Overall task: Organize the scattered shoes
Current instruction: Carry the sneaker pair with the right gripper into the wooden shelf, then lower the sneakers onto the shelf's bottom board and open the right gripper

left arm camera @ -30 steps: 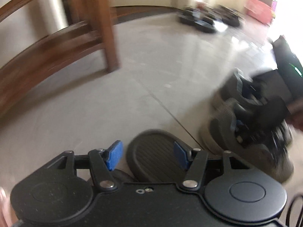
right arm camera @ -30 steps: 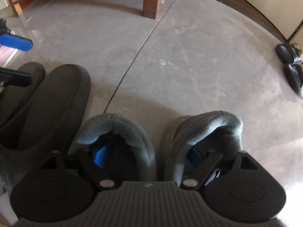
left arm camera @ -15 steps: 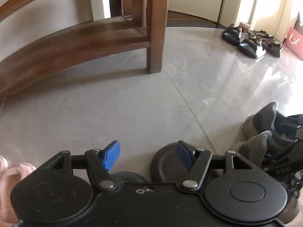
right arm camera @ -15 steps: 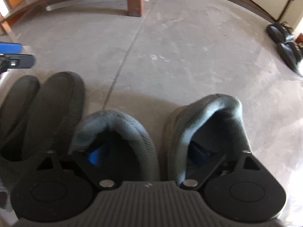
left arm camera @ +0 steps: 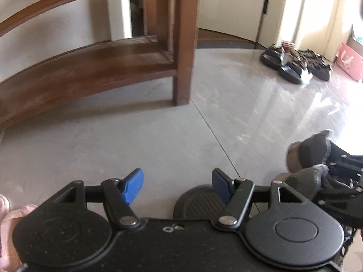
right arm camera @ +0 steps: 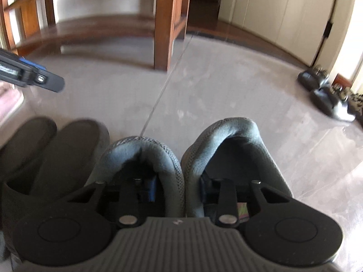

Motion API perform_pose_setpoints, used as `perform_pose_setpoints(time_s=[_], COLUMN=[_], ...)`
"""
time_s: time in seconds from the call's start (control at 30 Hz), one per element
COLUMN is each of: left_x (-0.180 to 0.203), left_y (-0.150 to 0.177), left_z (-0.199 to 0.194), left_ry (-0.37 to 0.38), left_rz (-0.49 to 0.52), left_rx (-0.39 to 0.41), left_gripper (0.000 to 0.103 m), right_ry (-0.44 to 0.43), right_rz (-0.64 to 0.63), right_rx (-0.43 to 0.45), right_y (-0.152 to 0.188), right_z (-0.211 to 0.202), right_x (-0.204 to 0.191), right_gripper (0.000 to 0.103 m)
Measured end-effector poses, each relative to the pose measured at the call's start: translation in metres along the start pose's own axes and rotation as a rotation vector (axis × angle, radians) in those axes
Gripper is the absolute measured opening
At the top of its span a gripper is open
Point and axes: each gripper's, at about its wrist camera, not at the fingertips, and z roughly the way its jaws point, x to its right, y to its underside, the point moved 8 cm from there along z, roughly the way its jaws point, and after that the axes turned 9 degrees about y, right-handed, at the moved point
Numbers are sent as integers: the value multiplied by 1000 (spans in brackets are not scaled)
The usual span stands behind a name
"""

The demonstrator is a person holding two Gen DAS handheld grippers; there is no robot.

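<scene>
Grey mesh sneakers (right arm camera: 181,158) sit side by side on the polished floor (right arm camera: 226,86) right under the right gripper (right arm camera: 179,192), heels toward the top of the right wrist view. One finger reaches down inside each shoe, so the two inner collar walls stand together between the jaws, which are closing on them; the pads are too dark and hidden to say whether they already press. At 9 o'clock of the sneakers lies a pair of black slippers (right arm camera: 52,149), soles dark and ribbed, just beside the left sneaker. In the left wrist view the left gripper (left arm camera: 178,184) hangs with its blue pads (left arm camera: 133,187) spread wide and nothing between them but bare floor; the rounded end of one black slipper shows just under the right-hand pad, at about 5 o'clock of the gap. The same sneakers show at 3 o'clock of that view, with the right gripper's black body over them. A wooden bench (left arm camera: 86,68) with a low shelf stands at 11 o'clock, its leg planted by a seam in the floor. Well apart, at 2 o'clock near a pale door (left arm camera: 231,9), several black sandals (left arm camera: 292,63) rest in a cluster, with a pink bag (left arm camera: 349,61) just beside them. A pink sleeve (left arm camera: 9,226) shows at the lower left edge.
</scene>
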Motion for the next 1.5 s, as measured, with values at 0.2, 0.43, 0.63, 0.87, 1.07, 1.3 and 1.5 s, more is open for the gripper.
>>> perform_pose_setpoints(time_s=[0.2,0.43,0.63,0.87,1.07,1.3,1.5], left_x=[-25,-49,-74,-108,-128,-147,-154], left_y=[-9,-21,-30,-32,-25,-19,-19], left_z=[-11,-24,-41,-53,-53,-56,-58], left_ry=[-42,-89,-151,-192,-209,-229,-231], left_rz=[-48,-88,-120,-187,-224,-260,-271], left_rx=[46,87,134,160,153,149,158], left_gripper=[67,67,67,68,68,68,68], right_ry=[-13,-46,-122,-181,-194,-210,-173], right_rz=[-9,15,31,111,132,225,274], right_rx=[159,320,358,304,284,294,293], right_y=[-37,-100,-168,-223,-247,-275,-301], right_z=[-20,-28,-3,52,73,95,119], right_x=[4,-1,-47,-92,-124,-146,-155], right_gripper=[38,37,37,37,38,37,38])
